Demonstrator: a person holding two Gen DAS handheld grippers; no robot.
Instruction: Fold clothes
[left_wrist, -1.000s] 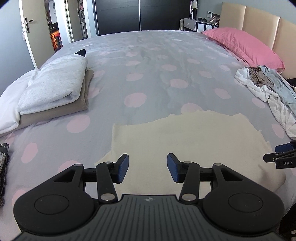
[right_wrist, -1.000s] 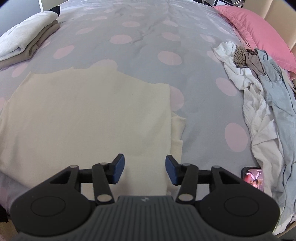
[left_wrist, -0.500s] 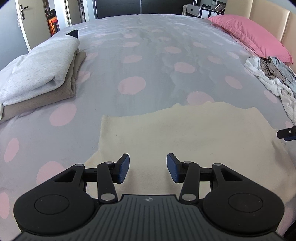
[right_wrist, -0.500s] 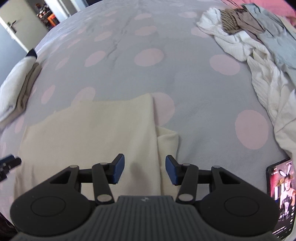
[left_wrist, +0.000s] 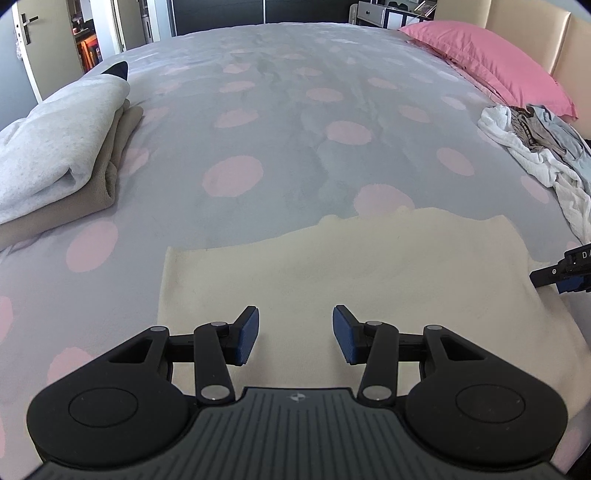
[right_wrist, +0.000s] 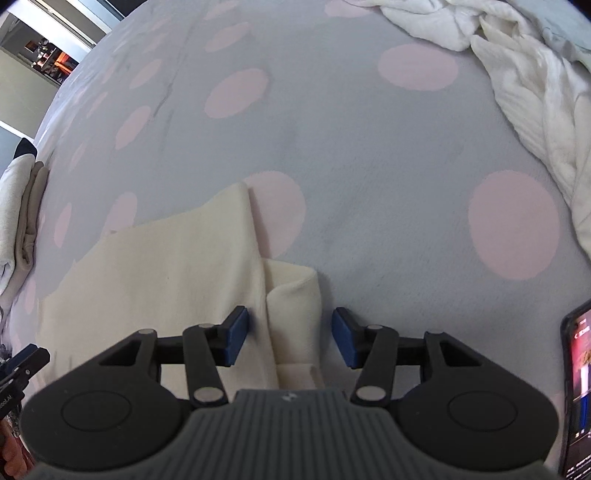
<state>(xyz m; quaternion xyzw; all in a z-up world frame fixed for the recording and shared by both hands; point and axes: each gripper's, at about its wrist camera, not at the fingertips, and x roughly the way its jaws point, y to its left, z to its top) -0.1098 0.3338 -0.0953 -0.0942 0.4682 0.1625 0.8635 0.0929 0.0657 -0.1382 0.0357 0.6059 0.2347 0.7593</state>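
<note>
I'm seeing the cream garment as matt, soft knit cloth with a faint fuzzy nap, folded edge rounded at 12 o'clock of the right gripper. Bedspread is looking like matt woven cloth, fine grain, lightly creased. Both grippers are showing matt black plastic arms, ribbed grey plastic bodies, bright metal pivot pins and blue ribbed pads; left gripper same finish. At 9 o'clock the folded stack is reading as fleecy grey and taupe cloth. Pillow is looking smooth. Crumpled white garment is showing a crinkled texture. Phone screen is glossy.
</note>
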